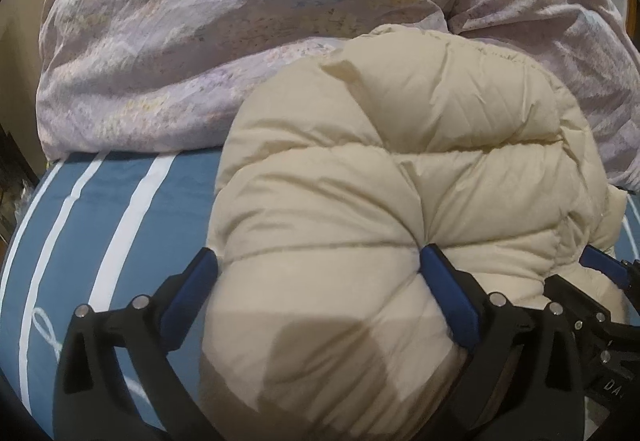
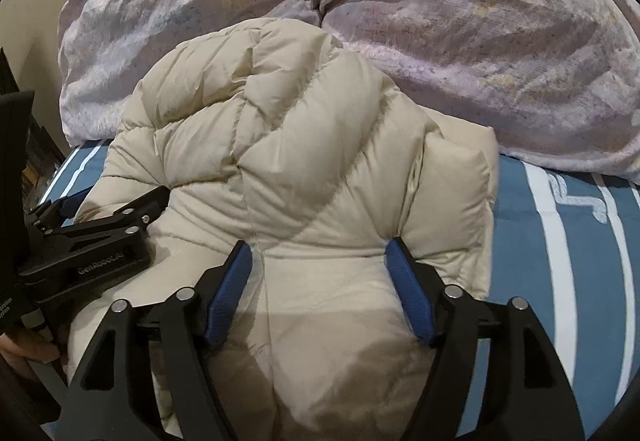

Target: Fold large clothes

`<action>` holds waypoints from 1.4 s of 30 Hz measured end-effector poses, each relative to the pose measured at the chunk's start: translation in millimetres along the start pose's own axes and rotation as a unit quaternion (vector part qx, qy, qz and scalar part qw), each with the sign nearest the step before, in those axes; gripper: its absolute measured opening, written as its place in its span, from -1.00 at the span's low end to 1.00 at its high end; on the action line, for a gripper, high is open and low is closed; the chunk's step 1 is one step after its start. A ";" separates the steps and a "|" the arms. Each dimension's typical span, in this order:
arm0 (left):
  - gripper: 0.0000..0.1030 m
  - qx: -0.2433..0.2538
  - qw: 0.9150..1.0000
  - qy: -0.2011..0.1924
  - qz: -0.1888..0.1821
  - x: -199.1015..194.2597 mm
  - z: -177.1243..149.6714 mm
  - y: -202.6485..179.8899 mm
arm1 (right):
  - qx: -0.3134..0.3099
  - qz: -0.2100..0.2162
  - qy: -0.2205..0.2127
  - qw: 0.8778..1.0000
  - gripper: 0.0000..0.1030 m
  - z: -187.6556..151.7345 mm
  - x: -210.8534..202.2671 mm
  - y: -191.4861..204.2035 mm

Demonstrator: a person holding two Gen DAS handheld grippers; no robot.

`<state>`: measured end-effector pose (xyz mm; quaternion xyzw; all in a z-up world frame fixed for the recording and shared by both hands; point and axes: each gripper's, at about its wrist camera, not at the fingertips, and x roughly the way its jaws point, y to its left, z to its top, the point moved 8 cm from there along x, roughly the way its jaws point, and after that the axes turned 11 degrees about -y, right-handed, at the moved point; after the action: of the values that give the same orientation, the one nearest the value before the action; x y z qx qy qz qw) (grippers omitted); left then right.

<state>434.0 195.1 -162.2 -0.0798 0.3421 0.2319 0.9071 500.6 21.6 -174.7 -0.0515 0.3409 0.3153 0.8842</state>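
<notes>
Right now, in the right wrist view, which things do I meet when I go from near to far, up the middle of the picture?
Right gripper astride the jacket's near edge → cream puffer jacket → pale lilac duvet.
</notes>
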 end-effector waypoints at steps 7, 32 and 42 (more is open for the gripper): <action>0.95 -0.008 1.000 -0.008 -0.010 -54.9 -7.5 6.4 | 0.010 -0.028 0.002 1.000 0.85 -15.9 -51.3 -1.4; 0.95 -0.028 0.997 0.018 -0.065 -223.7 -97.2 10.0 | 0.059 -0.034 0.022 0.997 0.93 -115.5 -196.9 23.7; 0.95 -0.023 0.995 0.006 -0.092 -270.9 -107.6 -1.9 | 0.025 -0.068 -0.008 0.997 0.97 -115.8 -233.7 34.2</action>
<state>193.7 61.6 -65.1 -0.1335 0.3334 0.1550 0.9203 281.4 -108.7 -110.3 -0.0499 0.3369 0.2459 0.9075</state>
